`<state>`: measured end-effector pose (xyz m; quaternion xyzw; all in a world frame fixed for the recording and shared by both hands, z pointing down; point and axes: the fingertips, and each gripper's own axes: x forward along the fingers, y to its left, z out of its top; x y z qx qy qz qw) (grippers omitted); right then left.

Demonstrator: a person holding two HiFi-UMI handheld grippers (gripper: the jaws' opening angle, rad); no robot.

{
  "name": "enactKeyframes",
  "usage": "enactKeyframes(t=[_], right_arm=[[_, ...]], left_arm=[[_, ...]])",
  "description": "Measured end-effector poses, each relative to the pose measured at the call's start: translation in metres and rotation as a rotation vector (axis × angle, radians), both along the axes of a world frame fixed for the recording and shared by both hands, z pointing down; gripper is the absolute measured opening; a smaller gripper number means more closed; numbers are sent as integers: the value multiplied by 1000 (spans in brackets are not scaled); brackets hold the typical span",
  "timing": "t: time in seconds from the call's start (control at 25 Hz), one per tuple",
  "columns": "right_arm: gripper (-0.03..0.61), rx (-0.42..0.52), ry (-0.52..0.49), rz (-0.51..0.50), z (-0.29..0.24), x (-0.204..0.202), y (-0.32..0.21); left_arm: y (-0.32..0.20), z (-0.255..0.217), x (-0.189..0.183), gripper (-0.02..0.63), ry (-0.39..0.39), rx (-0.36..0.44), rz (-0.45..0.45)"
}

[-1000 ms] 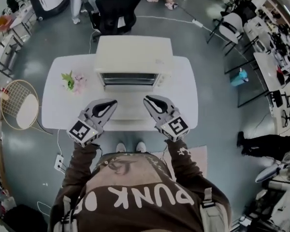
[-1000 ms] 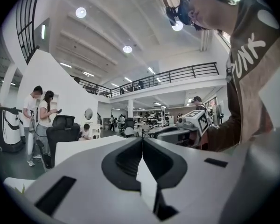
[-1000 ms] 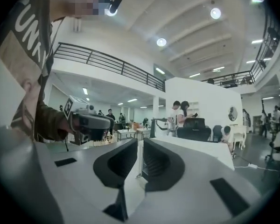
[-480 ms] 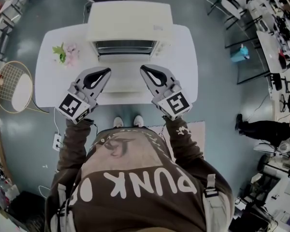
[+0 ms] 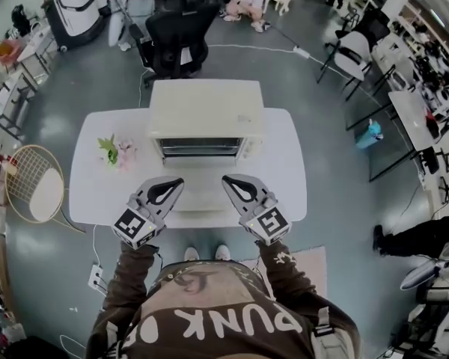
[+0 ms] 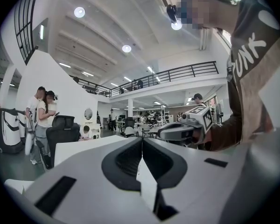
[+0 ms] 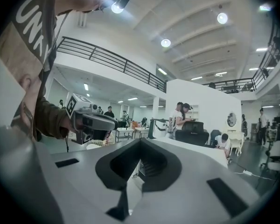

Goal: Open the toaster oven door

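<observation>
left gripper (image 5: 177,181): jaws together, empty
right gripper (image 5: 227,178): jaws together, empty
toaster oven (image 5: 206,111): door (image 5: 200,194) down
sweatshirt (image 5: 232,324): reads "punk" (upside down here)

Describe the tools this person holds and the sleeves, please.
The left hand-held gripper and right hand-held gripper are light grey wedges, each with a black teardrop-shaped hollow and a cube of black-and-white square markers. The sleeves are brown.
</observation>
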<state>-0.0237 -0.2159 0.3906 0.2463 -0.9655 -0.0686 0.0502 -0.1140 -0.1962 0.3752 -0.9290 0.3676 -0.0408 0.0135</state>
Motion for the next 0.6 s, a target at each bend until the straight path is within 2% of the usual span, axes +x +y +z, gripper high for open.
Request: enactKeyframes(t=[0.6], right_arm=[[9,-36,0,-9,10,1,-2]], left_arm=[[-5,8,2,6,-1,-6,2]])
